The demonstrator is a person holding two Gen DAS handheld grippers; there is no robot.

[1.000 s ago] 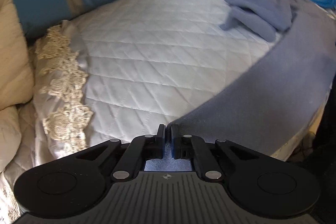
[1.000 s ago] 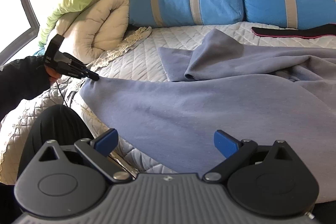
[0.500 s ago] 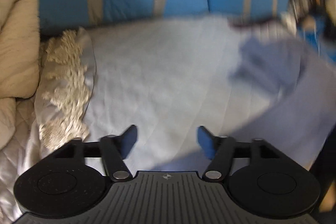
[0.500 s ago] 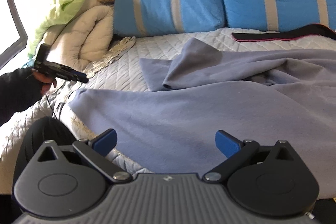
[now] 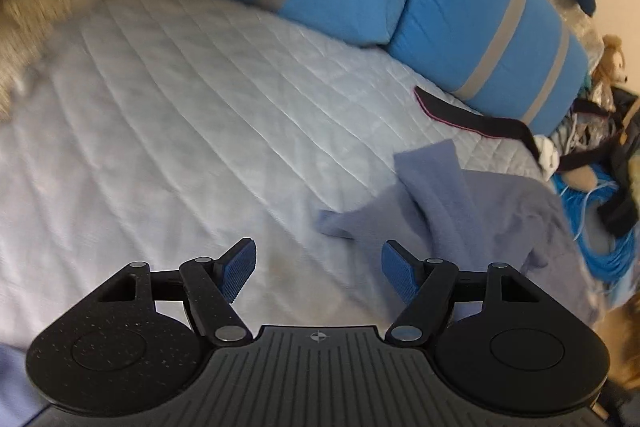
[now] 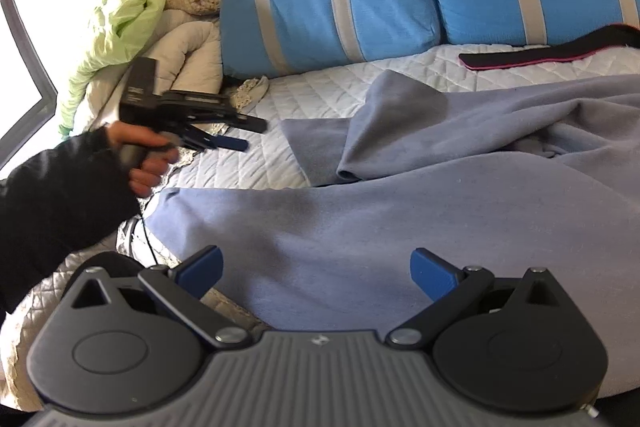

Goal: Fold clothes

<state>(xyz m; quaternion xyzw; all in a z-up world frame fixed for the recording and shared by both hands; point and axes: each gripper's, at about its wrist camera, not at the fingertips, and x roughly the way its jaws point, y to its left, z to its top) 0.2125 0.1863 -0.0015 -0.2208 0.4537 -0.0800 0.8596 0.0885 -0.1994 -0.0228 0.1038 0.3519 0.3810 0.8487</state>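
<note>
Now garment lies beyond both spread jaws

we find no words or numbers that can be read. the body of the left hand-held gripper bears a small crosshair-like emblem in the left wrist view, a sign and not lettering. the right hand-held gripper bears a similar small emblem on its body, too blurred to make out. in the right wrist view, the left hand-held gripper's black housing shows a pale printed patch, too small for us to read.
</note>
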